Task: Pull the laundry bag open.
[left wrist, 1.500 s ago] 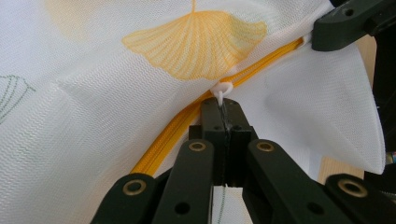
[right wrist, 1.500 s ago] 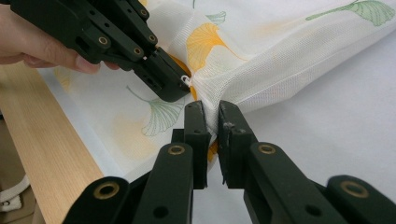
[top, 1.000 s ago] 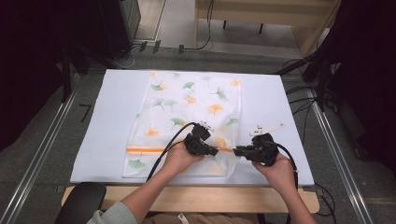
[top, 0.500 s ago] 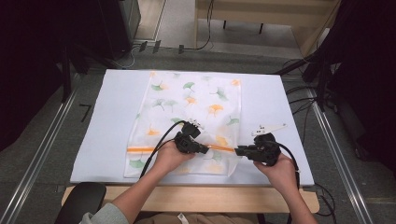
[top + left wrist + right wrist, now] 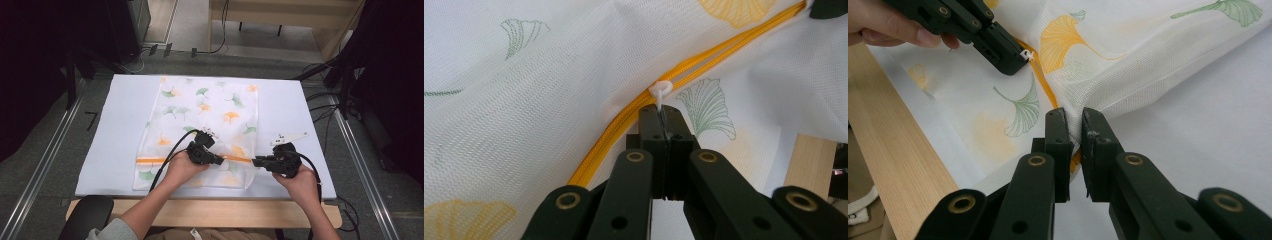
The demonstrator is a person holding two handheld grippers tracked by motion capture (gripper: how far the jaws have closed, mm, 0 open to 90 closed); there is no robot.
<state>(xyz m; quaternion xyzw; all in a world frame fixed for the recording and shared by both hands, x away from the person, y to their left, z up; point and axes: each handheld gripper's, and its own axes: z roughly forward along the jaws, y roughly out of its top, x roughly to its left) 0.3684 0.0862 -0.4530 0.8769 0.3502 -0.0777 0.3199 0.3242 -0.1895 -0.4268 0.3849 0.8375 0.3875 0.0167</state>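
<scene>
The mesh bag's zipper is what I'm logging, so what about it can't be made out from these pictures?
- Zipper slider body: in the left gripper view the left gripper covers everything below the white pull tab.
- Zipper end at the mesh bag edge: in the right gripper view it runs behind the right gripper.
- Teeth meshed or apart: too small in the high view.

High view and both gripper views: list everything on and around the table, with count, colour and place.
Mesh bag: one, white with green and orange leaf prints, flat at table centre.
Zipper: one, orange, across the bag's near end.
Zipper pull: one, white, pinched in the left gripper.
Table: one, white top, wooden near edge.
Cables: several, black, floor at right.
Left gripper: one, black, shut on the pull.
Right gripper: one, black, clamping the bag's right edge.
Hands: two, holding the grippers.
</scene>
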